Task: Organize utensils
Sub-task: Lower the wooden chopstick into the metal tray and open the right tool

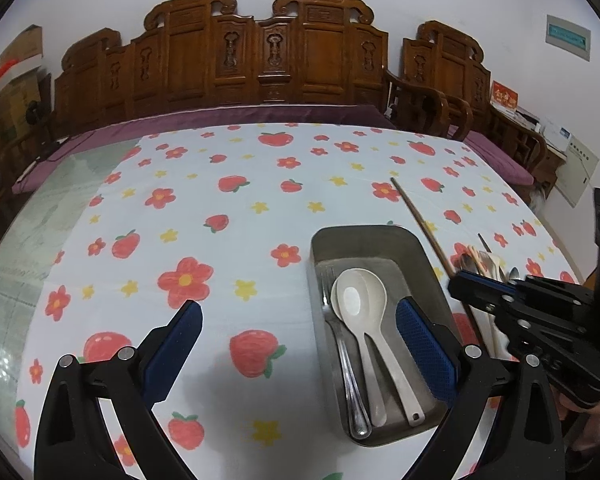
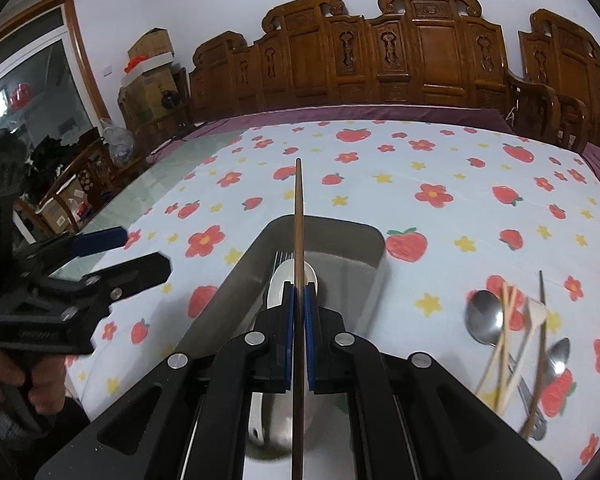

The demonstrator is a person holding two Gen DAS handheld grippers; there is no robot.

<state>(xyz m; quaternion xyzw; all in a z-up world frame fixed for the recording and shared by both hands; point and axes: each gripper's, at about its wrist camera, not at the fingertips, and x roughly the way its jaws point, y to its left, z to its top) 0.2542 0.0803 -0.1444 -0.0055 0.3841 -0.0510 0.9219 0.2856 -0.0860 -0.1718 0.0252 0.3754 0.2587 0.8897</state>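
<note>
The right hand-held gripper (image 2: pixel 299 300) was clamped on a long brown wooden chopstick (image 2: pixel 298 216), its blue pads (image 2: pixel 287 320) pressed against the stick from both sides. The chopstick ran straight toward twelve o'clock, over the grey rectangular metal tray (image 2: pixel 324 236). Only the right wrist view showed this grip head-on; the left wrist view showed the same chopstick slanting beside the tray's far right corner. The left hand-held gripper (image 1: pixel 300 344) stood with its jaws wide apart, the right pad over the tray's right wall. Inside the tray lay two white plastic spoons (image 1: pixel 364 304) and a steel fork (image 1: pixel 340 344), handles toward six o'clock. At three o'clock of the tray, loose metal spoons (image 2: pixel 485 316) and pale chopsticks (image 2: pixel 508 344) lay piled on the desk's flower-and-strawberry printed cloth (image 1: pixel 220 200).
</note>
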